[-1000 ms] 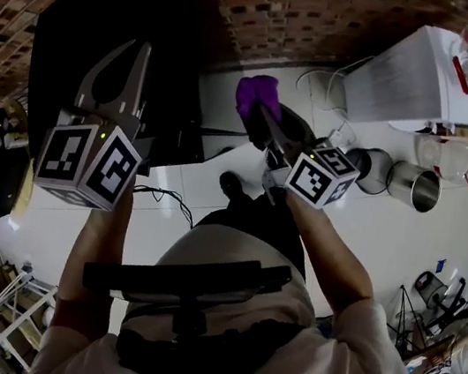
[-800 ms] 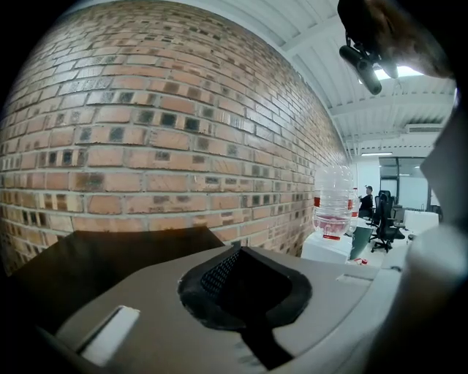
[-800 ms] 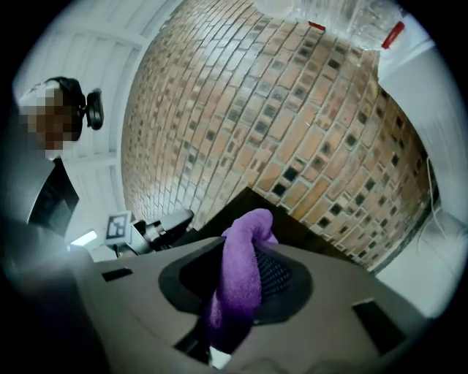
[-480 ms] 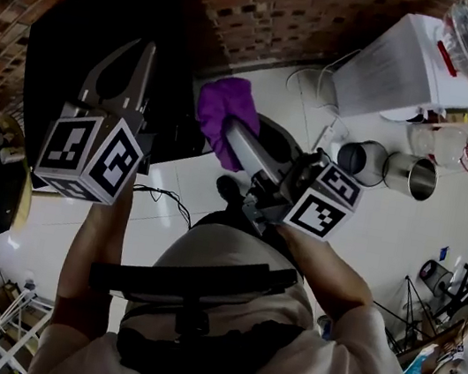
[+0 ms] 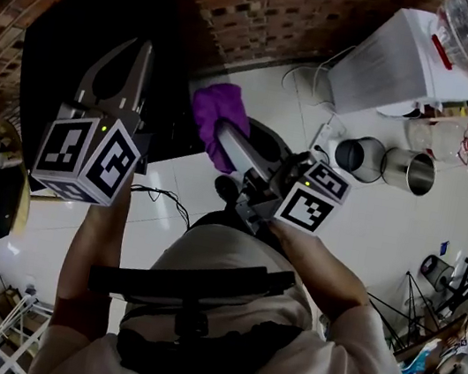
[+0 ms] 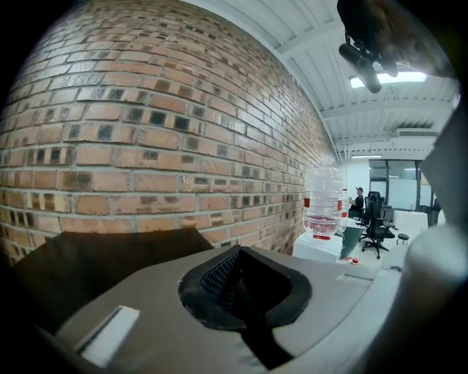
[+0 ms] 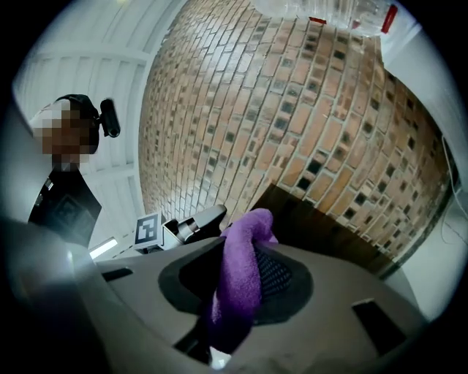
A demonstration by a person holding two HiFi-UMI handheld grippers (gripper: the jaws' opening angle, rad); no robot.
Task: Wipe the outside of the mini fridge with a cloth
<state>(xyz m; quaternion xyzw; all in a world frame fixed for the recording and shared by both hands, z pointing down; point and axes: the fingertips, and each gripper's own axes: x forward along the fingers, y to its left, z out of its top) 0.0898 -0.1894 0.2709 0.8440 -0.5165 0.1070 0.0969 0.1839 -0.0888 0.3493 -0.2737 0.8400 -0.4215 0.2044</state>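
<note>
- Head view: the right claw (image 5: 224,140) grips a purple cloth (image 5: 215,108); the left claw (image 5: 139,56) is closed and empty.
- The black mini fridge (image 5: 74,28) stands at eleven o'clock, with the cloth near its edge.
- Probably the approach step; next, press the cloth flat on a fridge side.

**Even light from above, strong bending by the wide lens**

The room is lit from above by a long white ceiling light panel (image 6: 386,77), which is burned out to plain white in the left gripper view. In the head view the glossy white tiled floor (image 5: 387,235) is rendered bright, while the matt black mini fridge (image 5: 69,54) is lost in near-black, with no detail. The red-brown brick wall (image 6: 146,139) is bent into a curve, and black corners are seen in both gripper views. The soft purple cloth (image 7: 245,263) is shown fairly sharp; the close grey foreground around it is slightly soft.
</note>
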